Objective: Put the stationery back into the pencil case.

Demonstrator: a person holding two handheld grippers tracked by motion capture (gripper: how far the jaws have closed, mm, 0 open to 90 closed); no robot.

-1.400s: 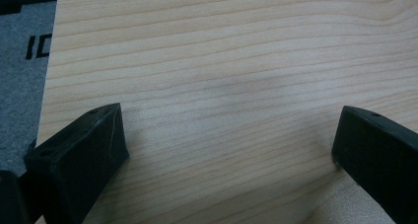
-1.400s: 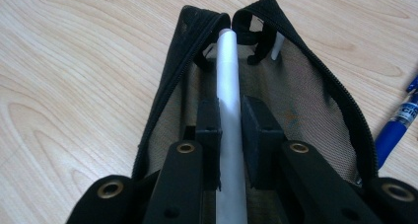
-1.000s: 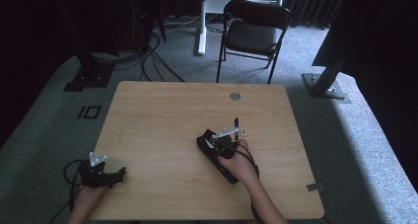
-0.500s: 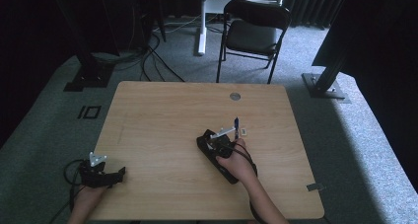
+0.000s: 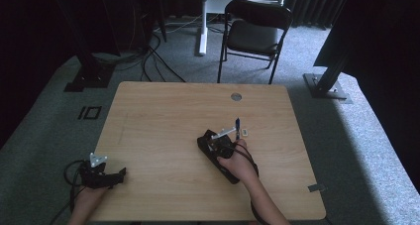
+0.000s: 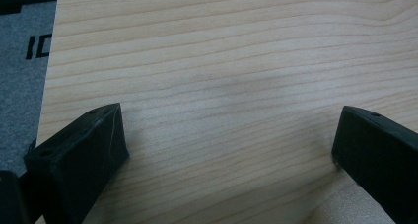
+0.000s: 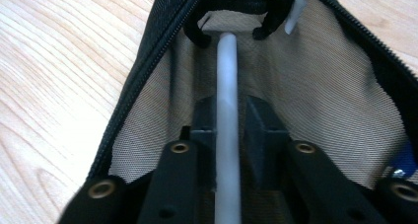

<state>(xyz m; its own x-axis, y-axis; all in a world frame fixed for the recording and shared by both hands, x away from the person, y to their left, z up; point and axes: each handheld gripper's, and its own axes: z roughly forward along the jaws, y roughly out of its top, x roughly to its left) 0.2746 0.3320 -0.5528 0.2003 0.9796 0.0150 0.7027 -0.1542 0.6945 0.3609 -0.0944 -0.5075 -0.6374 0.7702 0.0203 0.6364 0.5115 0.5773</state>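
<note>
A black mesh zip pouch (image 7: pixel 315 86) lies open on the wooden table (image 5: pixel 163 116), partly under the person's right hand (image 5: pixel 237 160). My right gripper (image 7: pixel 229 115) reaches into it with a white pen (image 7: pixel 226 71) lying between the jaws. The jaws have just been opening; a thin dark gap shows beside the pen on one side. A blue-tipped pen (image 5: pixel 237 126) sticks up by the pouch's far end. My left gripper (image 5: pixel 119 174) rests at the table's near left corner, jaws wide apart over bare wood (image 6: pixel 226 110).
A small white piece (image 5: pixel 245 133) lies just right of the pouch. A round grommet (image 5: pixel 236 96) sits near the far edge. A black folding chair (image 5: pixel 255 34) stands beyond the table. Cables (image 5: pixel 153 56) run across the carpet at the back left.
</note>
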